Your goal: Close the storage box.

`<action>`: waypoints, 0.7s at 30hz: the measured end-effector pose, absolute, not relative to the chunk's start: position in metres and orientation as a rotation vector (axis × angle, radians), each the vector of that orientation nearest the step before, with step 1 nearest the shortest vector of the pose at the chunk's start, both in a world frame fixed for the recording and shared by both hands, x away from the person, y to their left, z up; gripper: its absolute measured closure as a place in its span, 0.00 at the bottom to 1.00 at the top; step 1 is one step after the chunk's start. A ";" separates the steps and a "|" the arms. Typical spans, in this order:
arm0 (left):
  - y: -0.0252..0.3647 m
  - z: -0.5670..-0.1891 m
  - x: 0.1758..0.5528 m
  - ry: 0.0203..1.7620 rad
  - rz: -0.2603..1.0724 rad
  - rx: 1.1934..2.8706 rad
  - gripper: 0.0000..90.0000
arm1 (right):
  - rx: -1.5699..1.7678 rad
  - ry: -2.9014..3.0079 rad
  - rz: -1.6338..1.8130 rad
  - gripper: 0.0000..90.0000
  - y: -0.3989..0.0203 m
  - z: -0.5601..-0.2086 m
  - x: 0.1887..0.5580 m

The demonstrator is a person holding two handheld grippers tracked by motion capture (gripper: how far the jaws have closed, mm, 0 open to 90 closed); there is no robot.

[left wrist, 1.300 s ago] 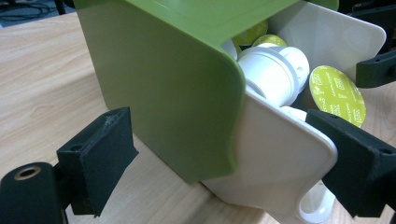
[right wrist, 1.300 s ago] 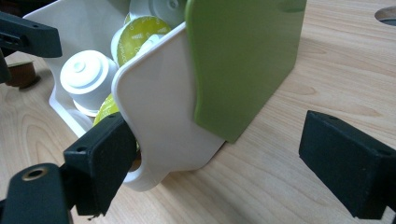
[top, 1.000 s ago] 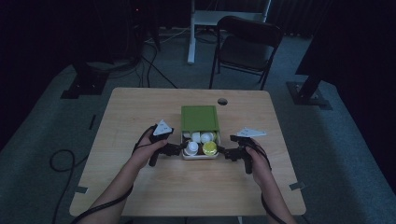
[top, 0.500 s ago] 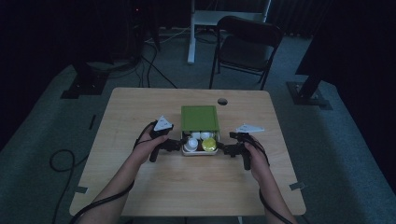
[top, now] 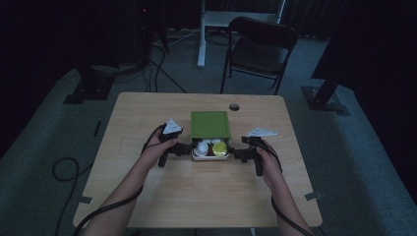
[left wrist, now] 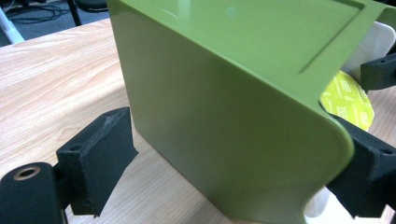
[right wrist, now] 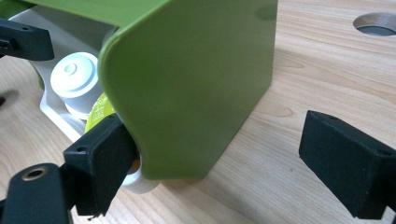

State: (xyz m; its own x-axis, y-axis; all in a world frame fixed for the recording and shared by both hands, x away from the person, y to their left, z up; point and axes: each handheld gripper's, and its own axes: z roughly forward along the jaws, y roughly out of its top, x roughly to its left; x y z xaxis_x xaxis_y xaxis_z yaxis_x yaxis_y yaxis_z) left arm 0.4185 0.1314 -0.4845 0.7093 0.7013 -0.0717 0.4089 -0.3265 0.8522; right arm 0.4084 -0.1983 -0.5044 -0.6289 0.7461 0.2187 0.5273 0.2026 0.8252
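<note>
A green box sleeve (top: 210, 124) lies at the table's middle with a white tray (top: 210, 157) sticking out of its near end. The tray holds a white capsule (top: 201, 147) and a yellow-lidded one (top: 220, 149). My left gripper (top: 189, 149) points at the tray's left front corner. In the left gripper view the green wall (left wrist: 224, 116) stands between the wide-apart jaws, and the yellow lid (left wrist: 348, 100) peeks out past it. My right gripper (top: 235, 153) is open at the tray's right front corner. One of its jaws touches the tray (right wrist: 46, 102), while the other stands clear of the sleeve (right wrist: 201, 70).
The wooden table (top: 147, 187) has a round cable hole (top: 234, 106) behind the box. A dark folding chair (top: 260, 46) and a white desk leg (top: 201, 39) stand beyond the far edge. Cables (top: 64, 169) lie on the floor at left.
Both grippers and the tray's front edge have crept slightly toward the green sleeve, so a little less of the tray sticks out. The sleeve has stayed put.
</note>
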 end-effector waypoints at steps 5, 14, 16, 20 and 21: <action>0.130 -0.484 0.420 0.846 0.393 1.969 0.11 | 1.222 2.244 1.393 0.12 -0.197 -0.505 0.410; 0.129 -0.485 0.419 0.867 0.421 1.958 0.11 | 1.236 2.224 1.398 0.12 -0.196 -0.506 0.409; 0.128 -0.485 0.418 0.872 0.426 1.957 0.11 | 1.250 2.214 1.398 0.12 -0.196 -0.506 0.408; 0.128 -0.486 0.418 0.879 0.418 1.945 0.12 | 1.280 2.192 1.394 0.12 -0.195 -0.506 0.406; 0.128 -0.486 0.417 0.880 0.417 1.943 0.12 | 1.288 2.188 1.396 0.12 -0.194 -0.506 0.405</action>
State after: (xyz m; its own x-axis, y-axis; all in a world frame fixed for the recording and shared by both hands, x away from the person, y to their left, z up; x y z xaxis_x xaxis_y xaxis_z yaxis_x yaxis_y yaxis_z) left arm 0.4172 0.1279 -0.4863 0.6855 0.7251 -0.0651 0.4090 -0.3096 0.8584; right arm 0.4054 -0.1944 -0.5063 -0.5808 0.7779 0.2399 0.5451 0.1528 0.8243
